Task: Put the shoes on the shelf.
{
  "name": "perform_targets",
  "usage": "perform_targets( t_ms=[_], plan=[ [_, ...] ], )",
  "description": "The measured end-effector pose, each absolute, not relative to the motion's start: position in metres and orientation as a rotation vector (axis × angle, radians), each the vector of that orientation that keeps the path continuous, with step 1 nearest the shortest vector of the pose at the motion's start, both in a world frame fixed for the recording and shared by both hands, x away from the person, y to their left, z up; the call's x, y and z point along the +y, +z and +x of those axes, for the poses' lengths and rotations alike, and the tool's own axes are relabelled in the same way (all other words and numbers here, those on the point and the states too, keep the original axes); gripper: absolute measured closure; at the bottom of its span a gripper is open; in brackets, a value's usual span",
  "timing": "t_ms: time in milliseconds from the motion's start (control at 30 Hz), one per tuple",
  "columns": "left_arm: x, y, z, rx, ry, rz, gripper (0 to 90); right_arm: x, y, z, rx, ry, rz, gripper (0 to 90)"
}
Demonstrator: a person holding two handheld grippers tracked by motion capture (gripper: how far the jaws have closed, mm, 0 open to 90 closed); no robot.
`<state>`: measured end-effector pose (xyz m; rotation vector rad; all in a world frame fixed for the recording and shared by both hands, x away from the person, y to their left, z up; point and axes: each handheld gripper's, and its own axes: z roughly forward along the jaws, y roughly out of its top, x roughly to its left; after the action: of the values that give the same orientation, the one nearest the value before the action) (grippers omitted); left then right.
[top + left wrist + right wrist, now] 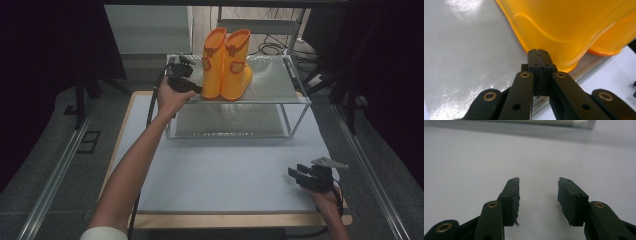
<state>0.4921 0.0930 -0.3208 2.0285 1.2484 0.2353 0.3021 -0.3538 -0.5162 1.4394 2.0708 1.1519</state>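
A pair of orange rubber boots (226, 64) stands upright on the top shelf of a low metal rack (280, 82). My left gripper (196, 89) is at the left boot's foot, its tips right against the sole edge. In the left gripper view the jaws are pressed together with nothing between them, left gripper (538, 52) tips touching or nearly touching the orange boot (564, 27). My right gripper (295, 175) rests low over the white mat near the front right corner. In the right gripper view its pads (512, 195) stand well apart, right gripper (538, 181) empty.
The rack has a lower shelf (225, 120) and thin metal posts (299, 117) at its corners. A white mat (225, 170) covers the wooden table (240, 220). Metal rails (55, 170) run along both sides of the table.
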Motion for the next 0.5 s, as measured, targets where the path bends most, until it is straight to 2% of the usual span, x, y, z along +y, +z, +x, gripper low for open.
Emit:
perform_targets(
  t_ms=[267,500],
  plan=[
    [0.085,-0.320,0.492,1.211,0.174,2.014,90.0,-0.351,-0.516,0.302,2.077,1.156,1.429,52.3],
    [0.061,-0.314,0.488,1.144,0.148,2.034,90.0,-0.351,-0.516,0.302,2.067,1.165,1.430,52.5]
  ],
)
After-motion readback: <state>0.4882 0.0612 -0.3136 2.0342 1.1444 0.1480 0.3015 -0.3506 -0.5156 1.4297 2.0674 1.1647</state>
